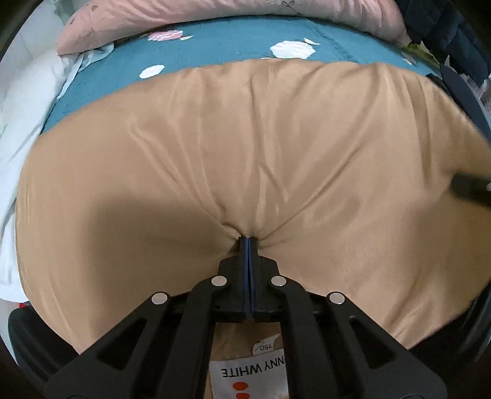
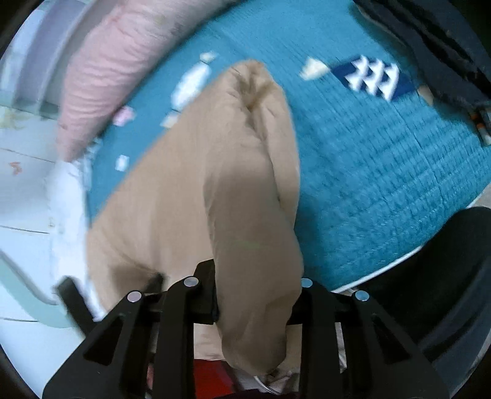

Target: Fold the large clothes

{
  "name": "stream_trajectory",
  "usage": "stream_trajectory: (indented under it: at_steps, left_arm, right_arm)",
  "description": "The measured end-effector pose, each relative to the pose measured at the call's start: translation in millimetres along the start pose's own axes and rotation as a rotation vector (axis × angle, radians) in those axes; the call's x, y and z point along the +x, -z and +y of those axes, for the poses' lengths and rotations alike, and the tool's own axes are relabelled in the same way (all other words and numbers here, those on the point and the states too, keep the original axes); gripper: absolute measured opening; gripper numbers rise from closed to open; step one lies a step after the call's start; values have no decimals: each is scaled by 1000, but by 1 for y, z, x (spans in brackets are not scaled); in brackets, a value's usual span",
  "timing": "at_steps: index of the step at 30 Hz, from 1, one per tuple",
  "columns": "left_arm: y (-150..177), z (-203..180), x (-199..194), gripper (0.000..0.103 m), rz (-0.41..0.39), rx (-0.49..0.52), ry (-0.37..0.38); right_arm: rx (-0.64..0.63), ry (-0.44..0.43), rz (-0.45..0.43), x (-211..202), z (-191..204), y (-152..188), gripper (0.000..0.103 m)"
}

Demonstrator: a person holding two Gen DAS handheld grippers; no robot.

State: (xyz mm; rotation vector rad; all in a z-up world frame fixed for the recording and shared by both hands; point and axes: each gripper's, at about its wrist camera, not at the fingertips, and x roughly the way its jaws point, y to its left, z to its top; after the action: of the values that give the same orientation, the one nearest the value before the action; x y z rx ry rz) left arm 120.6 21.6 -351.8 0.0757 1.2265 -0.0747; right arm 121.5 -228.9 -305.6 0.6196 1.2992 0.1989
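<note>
tan garment (image 1: 245,147), teal white-patched bedspread (image 1: 221,43), pink pillow (image 1: 184,18)

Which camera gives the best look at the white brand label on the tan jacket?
The left wrist view. The white label sits sharp at the bottom edge, lettering legible though upside down, behind the left gripper, which pinches the tan jacket. The right wrist view is blurred and shows only the jacket's bunched fabric, no label.

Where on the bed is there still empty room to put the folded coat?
The widest bare stretch of teal bedspread lies right of the tan garment, between it and the dark clothes. A narrower strip runs between the garment and the pink pillow. The left side is crowded with white bedding.
</note>
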Motion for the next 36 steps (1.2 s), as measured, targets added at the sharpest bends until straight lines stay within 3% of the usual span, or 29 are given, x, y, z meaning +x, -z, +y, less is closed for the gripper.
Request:
stream_trajectory:
  at_steps: [6, 20, 23, 36]
  left_arm:
    - [2, -3, 5, 2, -13, 12, -16]
    - [1, 14, -14, 3, -26, -59, 61]
    - [2, 21, -28, 3, -73, -67, 29]
    - [24, 109, -72, 3, -146, -226, -48]
  right_arm:
    - [-55, -102, -41, -25, 34, 8, 23]
    - [-202, -132, -58, -36, 102, 24, 23]
    - [-251, -144, -57, -41, 119, 29, 23]
    - [-462, -159, 6, -18, 209, 63, 23]
